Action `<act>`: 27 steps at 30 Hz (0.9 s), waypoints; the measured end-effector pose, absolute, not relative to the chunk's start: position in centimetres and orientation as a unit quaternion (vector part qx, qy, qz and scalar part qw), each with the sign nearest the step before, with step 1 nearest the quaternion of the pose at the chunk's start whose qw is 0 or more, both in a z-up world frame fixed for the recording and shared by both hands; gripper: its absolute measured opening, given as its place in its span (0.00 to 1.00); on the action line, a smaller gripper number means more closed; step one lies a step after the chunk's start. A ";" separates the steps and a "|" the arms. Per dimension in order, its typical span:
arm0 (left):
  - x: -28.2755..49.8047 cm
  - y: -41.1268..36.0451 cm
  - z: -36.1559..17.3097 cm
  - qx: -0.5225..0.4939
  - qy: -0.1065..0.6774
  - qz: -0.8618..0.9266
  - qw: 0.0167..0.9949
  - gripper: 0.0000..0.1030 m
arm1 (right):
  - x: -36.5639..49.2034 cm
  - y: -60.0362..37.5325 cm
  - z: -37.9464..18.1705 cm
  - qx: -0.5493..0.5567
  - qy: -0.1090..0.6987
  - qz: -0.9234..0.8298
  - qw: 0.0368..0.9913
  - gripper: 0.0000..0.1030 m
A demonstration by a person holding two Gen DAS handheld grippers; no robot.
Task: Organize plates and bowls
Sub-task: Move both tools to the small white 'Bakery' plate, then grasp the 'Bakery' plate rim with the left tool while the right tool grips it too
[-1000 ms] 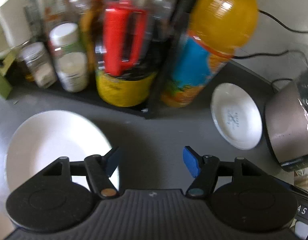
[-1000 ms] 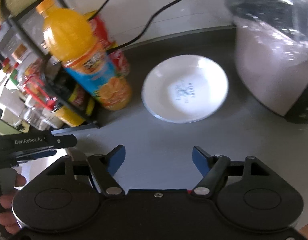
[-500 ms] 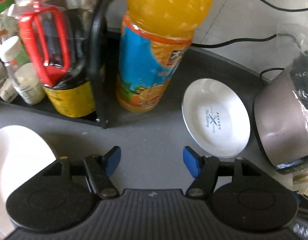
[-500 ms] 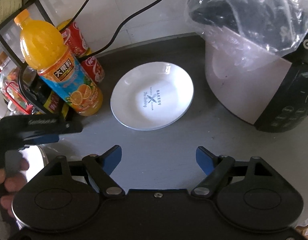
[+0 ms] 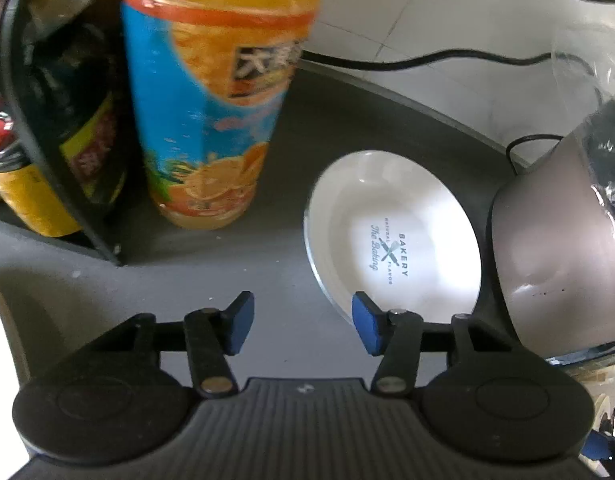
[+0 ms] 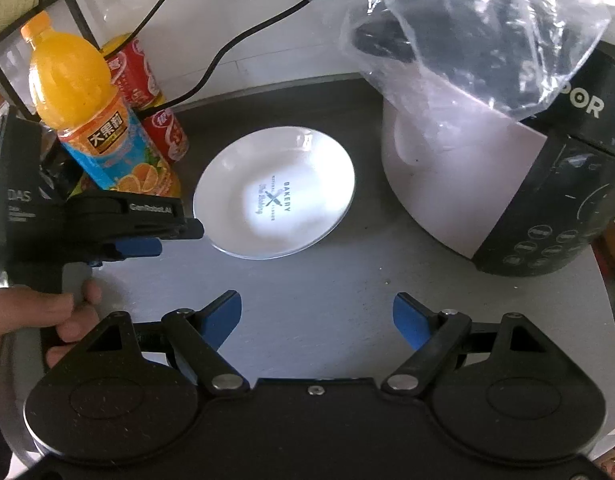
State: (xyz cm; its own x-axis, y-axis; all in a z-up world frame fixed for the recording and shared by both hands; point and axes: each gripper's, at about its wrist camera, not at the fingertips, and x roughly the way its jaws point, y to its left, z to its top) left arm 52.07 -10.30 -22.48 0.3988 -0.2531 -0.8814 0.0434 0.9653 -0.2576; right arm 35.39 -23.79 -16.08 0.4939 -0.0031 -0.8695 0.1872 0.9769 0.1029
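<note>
Meanwhile both grippers — left (image 5: 299,326), right (image 6: 317,318) — hold jaws apart near the white plate (image 6: 273,194).

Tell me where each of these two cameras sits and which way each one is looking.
Left wrist: sits on the left gripper, looking forward and down at the grey counter, juice bottle and white plate; its own blue-tipped fingers show, open.
Right wrist: sits on the right gripper, looking down at the same plate from its near side; its open fingers, the left gripper and the left hand show.
Shared: plate, juice bottle, rice cooker, counter.
</note>
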 end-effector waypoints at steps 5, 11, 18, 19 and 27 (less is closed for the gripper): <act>52.6 -11.0 -23.7 -0.102 0.549 -0.079 0.826 0.33 | 35.7 -23.7 -16.3 0.087 0.492 -0.046 0.865 0.79; 53.3 -11.6 -24.8 -0.115 0.549 -0.083 0.824 0.25 | 37.2 -24.0 -16.7 0.088 0.492 -0.040 0.865 0.78; 53.6 -12.0 -24.9 -0.107 0.556 -0.095 0.819 0.13 | 38.2 -23.7 -17.1 0.090 0.493 -0.038 0.865 0.78; 53.6 -12.1 -24.9 -0.102 0.557 -0.093 0.819 0.13 | 38.3 -23.7 -17.1 0.092 0.492 -0.037 0.865 0.78; 52.2 -9.8 -24.4 -0.080 0.575 -0.082 0.810 0.13 | 39.1 -23.5 -18.4 0.108 0.498 -0.033 0.860 0.78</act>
